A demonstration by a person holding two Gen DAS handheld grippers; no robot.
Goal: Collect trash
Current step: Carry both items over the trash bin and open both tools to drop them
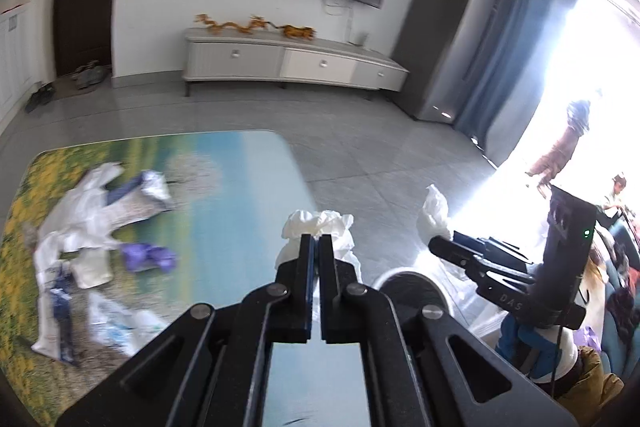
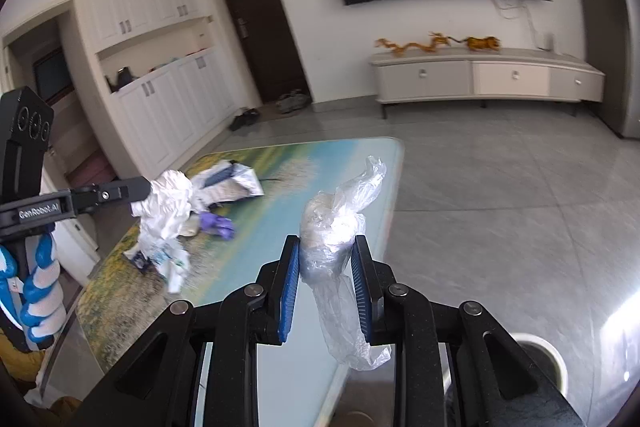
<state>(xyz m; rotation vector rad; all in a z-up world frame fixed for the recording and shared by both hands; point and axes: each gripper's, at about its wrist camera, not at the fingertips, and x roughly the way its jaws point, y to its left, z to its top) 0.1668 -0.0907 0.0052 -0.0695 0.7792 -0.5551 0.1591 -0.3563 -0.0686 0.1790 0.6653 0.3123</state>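
Note:
My left gripper [image 1: 319, 237] is shut on a crumpled white tissue [image 1: 320, 223] and holds it in the air above the table's right edge; it also shows in the right wrist view [image 2: 138, 189] with the tissue [image 2: 168, 203]. My right gripper [image 2: 326, 241] is shut on a crumpled clear plastic bag [image 2: 336, 239], raised above the table; in the left wrist view it appears at the right [image 1: 434, 247] with the bag [image 1: 434, 211]. More trash lies on the table: white wrappers [image 1: 80, 227] and a purple glove [image 1: 146, 255].
The table [image 1: 240, 187] has a landscape-print top. A round white-rimmed bin [image 2: 536, 363] stands on the grey tiled floor to the table's right; it also shows in the left wrist view [image 1: 408, 287]. A white TV cabinet [image 1: 292, 61] stands at the far wall.

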